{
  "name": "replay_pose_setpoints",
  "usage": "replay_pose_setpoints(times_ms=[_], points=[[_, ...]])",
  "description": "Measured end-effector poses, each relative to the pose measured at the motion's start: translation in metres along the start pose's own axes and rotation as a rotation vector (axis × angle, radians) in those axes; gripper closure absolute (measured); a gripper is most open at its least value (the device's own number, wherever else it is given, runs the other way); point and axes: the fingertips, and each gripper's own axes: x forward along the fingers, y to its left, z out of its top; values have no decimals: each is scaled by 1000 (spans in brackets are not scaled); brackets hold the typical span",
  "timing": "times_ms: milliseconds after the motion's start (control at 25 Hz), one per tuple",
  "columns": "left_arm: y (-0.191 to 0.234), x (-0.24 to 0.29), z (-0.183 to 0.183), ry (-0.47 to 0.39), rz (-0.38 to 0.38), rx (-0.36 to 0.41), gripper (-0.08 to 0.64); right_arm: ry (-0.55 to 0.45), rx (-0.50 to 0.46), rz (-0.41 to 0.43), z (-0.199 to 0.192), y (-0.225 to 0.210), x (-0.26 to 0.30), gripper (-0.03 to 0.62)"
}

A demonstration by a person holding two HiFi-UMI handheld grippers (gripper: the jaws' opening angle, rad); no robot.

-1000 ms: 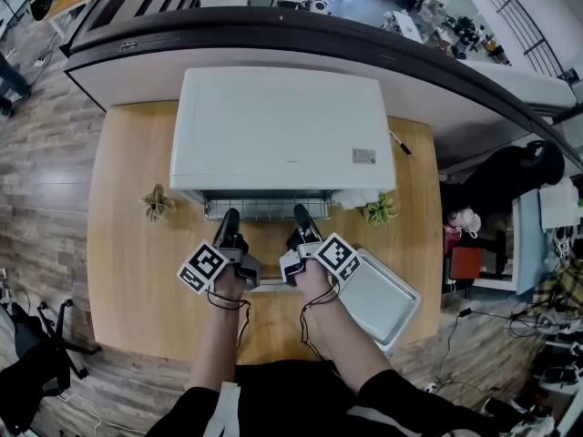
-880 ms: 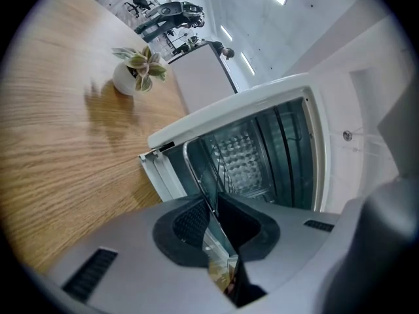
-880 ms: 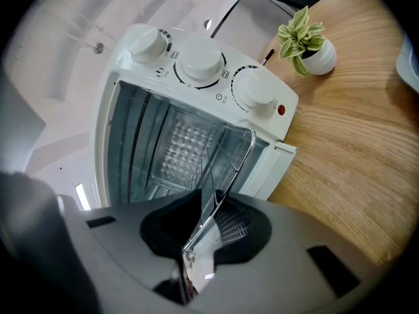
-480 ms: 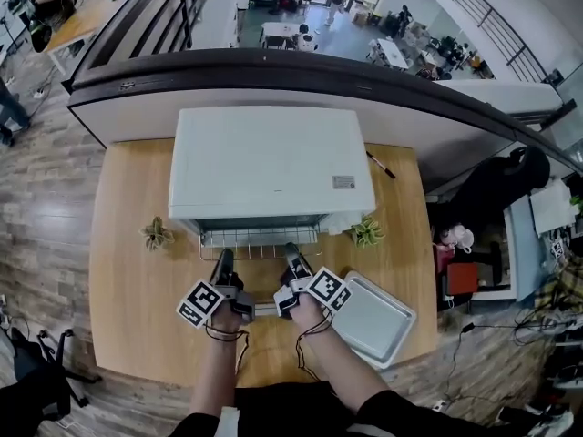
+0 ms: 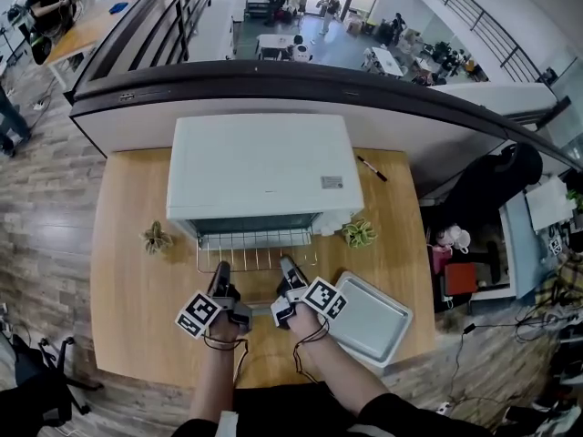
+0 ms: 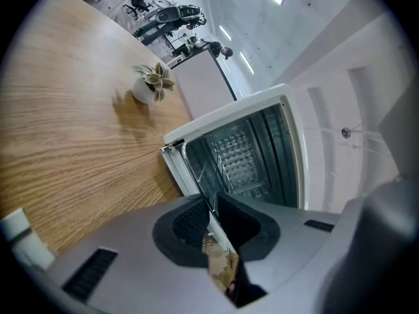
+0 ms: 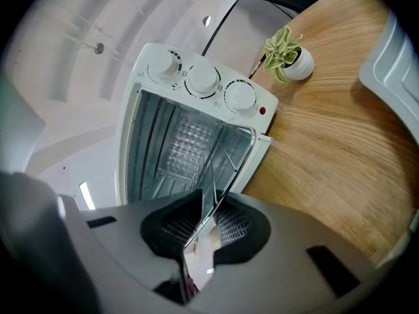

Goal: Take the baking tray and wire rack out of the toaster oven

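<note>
The wooden table fills the middle of the head view; the white toaster oven stands at its far edge, upper centre, mouth toward the person. The baking tray lies flat on the table at lower right; it appears to be out already and set aside from the oven's mouth.

The wire rack projects level from the opening with its rear part inside; withdrawal of the rack is judged to be the step in hand. The left gripper and right gripper sit side by side on the rack's front wire; each gripper view shows the pads narrowed onto that thin wire. A two-point hold likely keeps the rack level and square to its guides.

Bare tabletop lies below the grippers, toward the bottom of the frame; the tray's near corner sits just beside the right gripper. A left plant and a right plant flank the oven, both clear of the path.
</note>
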Motion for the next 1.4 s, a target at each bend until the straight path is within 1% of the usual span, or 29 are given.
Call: replay_pose_setpoints(times_ms=[320,720,800,920,960,1040,1200,1320,1400], points=[[-1,-18,-5,-4,7,9,508,20,-6,15,-9,3,-16,532],[-7,-52,-20,-2,-7,17,506,30,-7,55,-21,8,-48,543],[-10,-60,-22,-3,-11,35,506,34,-18,65,-24,11,-56,546],[-19,-69,-24,3,-14,106,504,35,-46,82,-26,19,-66,547],[-22,-72,-24,5,-17,117,503,35,-55,88,-26,21,-69,548],[-25,-79,-27,10,-17,129,503,38,-62,94,-28,23,-76,548],[-25,-95,-32,17,7,137,503,49,-69,107,-36,24,-89,551],[-18,-109,-45,31,20,142,494,72,-69,99,-43,16,-102,549],[-18,-118,-55,36,18,143,494,79,-71,111,-46,12,-114,552]])
